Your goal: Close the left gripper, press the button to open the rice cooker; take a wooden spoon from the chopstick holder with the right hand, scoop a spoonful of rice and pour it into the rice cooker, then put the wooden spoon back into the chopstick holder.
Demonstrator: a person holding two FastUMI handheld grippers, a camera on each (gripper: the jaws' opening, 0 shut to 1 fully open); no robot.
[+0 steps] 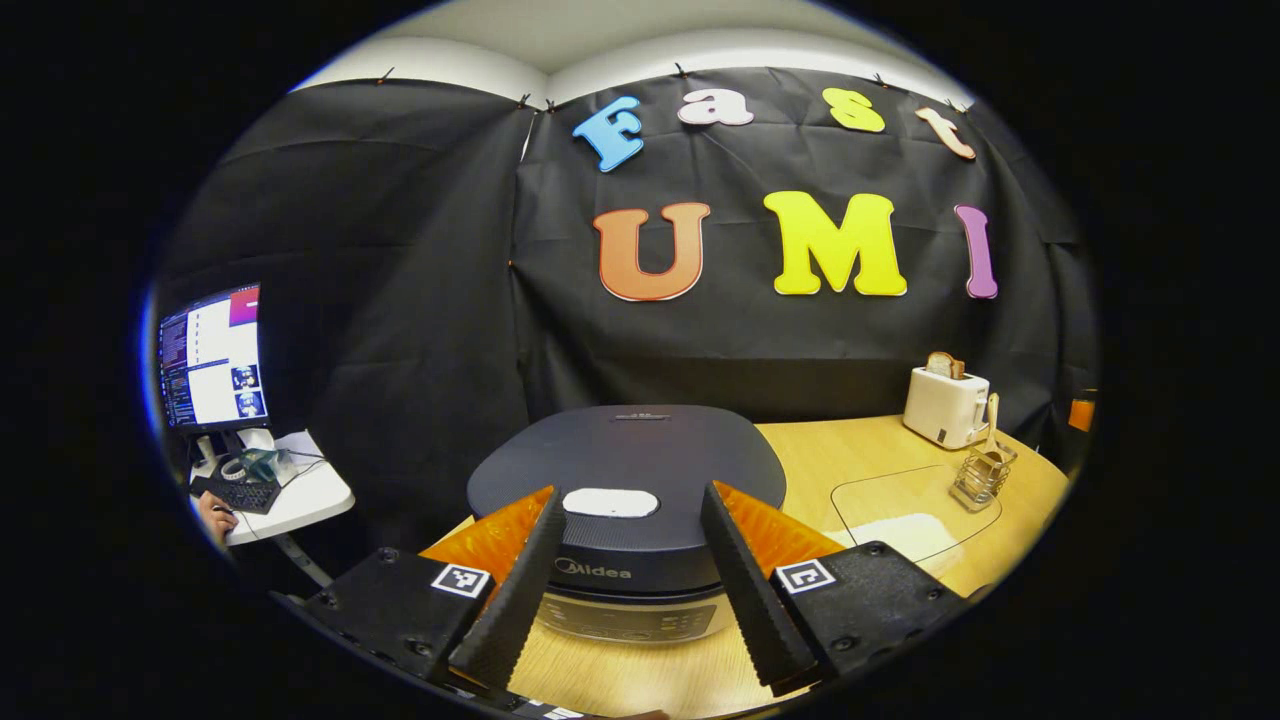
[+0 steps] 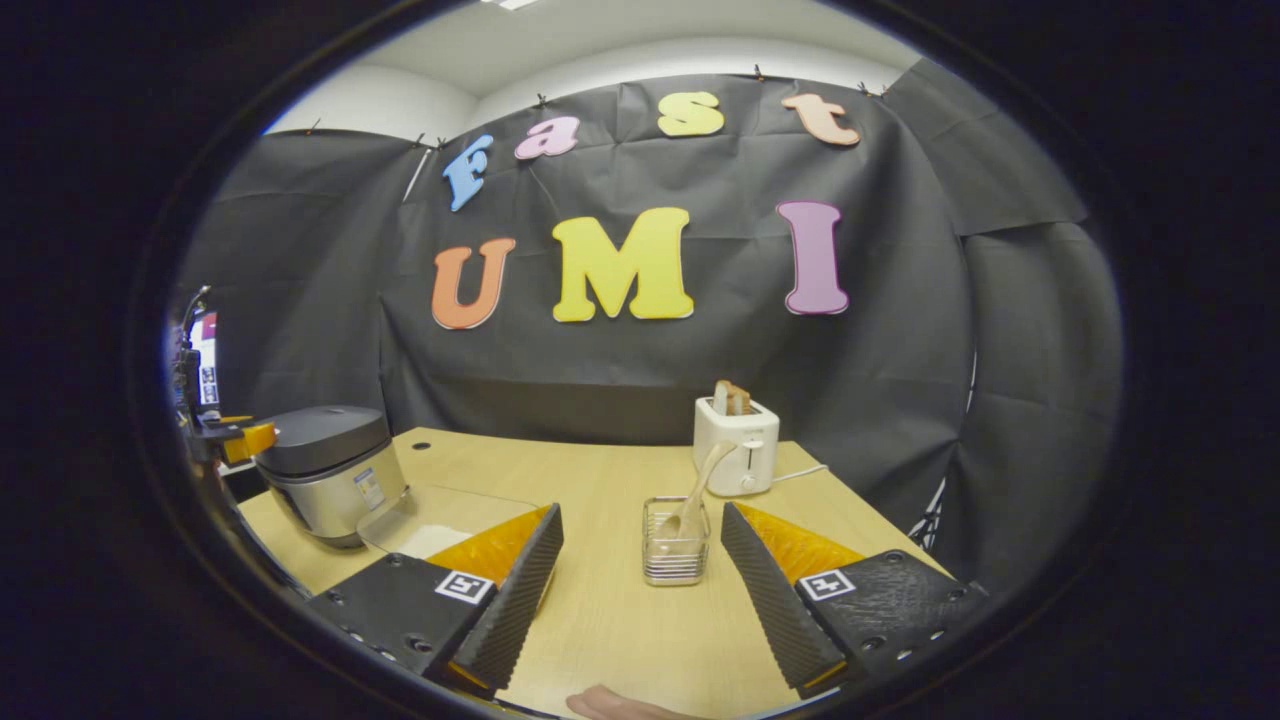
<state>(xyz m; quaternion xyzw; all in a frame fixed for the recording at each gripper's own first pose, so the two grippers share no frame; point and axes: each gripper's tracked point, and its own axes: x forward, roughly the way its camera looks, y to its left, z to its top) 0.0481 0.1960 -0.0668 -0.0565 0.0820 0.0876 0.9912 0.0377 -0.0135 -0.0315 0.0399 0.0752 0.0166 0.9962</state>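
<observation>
here, in the left gripper view, the left gripper (image 1: pixel 625 585) hangs just in front of the rice cooker (image 1: pixel 628 480), its two fingers spread wide apart and framing the cooker's front edge without touching it. the cooker's dark lid is down, and the pale oval button (image 1: pixel 611 502) sits on top near the front, between the two fingers. the cooker stands at the left end of a light wooden table (image 1: pixel 850 450). to its right lies a clear tray with a patch of white rice (image 1: pixel 905 532) in it, and beyond the tray stands the wire chopstick holder (image 1: pixel 981 478) with the wooden spoon (image 1: pixel 992 425) upright inside. a white toaster (image 1: pixel 944 405) with bread in its slot stands at the back by the black cloth wall. off to the left, a monitor (image 1: pixel 212 356) glows above a small white side table with a keyboard, and a hand rests at its edge.

in the right gripper view, the right gripper (image 2: pixel 640 590) is likewise held open, fingers well apart, low over the table and pointed at the chopstick holder (image 2: pixel 675 542), which stands between them, farther off. the wooden spoon (image 2: pixel 697 490) leans in the holder, handle tilted toward the toaster (image 2: pixel 737 446) behind it. the rice cooker (image 2: pixel 325 470) sits far left, the rice (image 2: pixel 425 540) beside it.
</observation>
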